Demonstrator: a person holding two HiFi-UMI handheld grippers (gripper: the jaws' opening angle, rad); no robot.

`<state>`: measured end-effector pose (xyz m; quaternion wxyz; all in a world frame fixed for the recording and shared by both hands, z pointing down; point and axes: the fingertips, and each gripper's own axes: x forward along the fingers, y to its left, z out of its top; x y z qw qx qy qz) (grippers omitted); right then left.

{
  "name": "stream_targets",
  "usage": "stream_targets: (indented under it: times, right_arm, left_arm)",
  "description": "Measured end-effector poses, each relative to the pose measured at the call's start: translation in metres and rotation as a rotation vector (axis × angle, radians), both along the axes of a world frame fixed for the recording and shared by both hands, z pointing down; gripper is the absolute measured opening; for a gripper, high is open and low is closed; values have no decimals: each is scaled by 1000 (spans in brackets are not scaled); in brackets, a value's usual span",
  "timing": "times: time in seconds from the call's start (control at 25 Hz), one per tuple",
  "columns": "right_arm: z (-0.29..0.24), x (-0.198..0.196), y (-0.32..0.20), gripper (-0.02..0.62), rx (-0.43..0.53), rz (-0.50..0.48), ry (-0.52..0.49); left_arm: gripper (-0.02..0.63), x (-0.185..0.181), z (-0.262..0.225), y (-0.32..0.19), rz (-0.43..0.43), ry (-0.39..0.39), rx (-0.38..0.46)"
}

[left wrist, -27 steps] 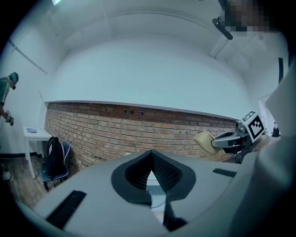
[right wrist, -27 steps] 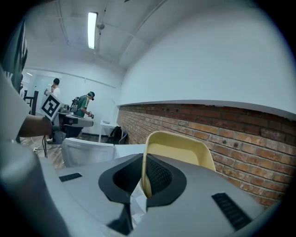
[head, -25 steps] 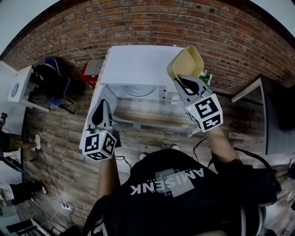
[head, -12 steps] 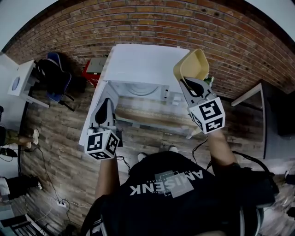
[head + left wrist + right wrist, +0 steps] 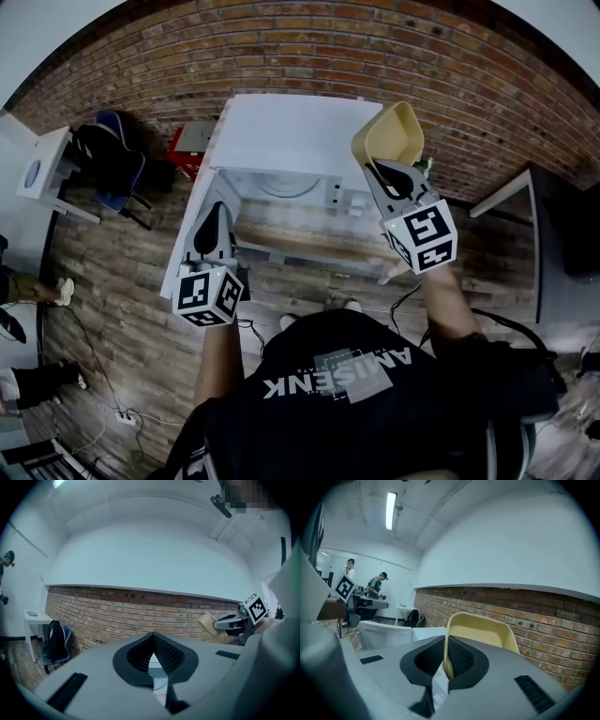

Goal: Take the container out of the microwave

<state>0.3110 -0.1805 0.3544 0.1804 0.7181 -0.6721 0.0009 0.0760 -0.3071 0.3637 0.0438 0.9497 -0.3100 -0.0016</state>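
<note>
In the head view the white microwave (image 5: 291,131) stands on a wooden bench against the brick wall, its door (image 5: 187,246) swung open to the left. My right gripper (image 5: 377,167) is shut on the rim of a pale yellow container (image 5: 389,136), held tilted above the microwave's right end. In the right gripper view the container's (image 5: 483,637) edge is pinched between that gripper's (image 5: 446,654) pads. My left gripper (image 5: 215,214) hangs by the open door; its tips (image 5: 153,638) meet with nothing seen between them. The left gripper view also catches the container (image 5: 207,622) off to the right.
A blue chair with a dark bag (image 5: 108,159), a small white side table (image 5: 42,169) and a red item (image 5: 183,150) stand left of the microwave. A white table (image 5: 502,187) is at the right. Cables lie on the wooden floor. People (image 5: 377,585) stand far off.
The head view has shifted a little. Both grippers keep their places and the container stays in the right gripper.
</note>
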Motion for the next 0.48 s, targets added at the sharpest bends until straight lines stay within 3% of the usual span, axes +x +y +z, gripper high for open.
stream_targets:
  times: [0.48]
  right_arm:
    - [-8,-5,3,52,-3,-11,24]
  left_arm:
    - [12,-1,-2,3,6,-3,-3]
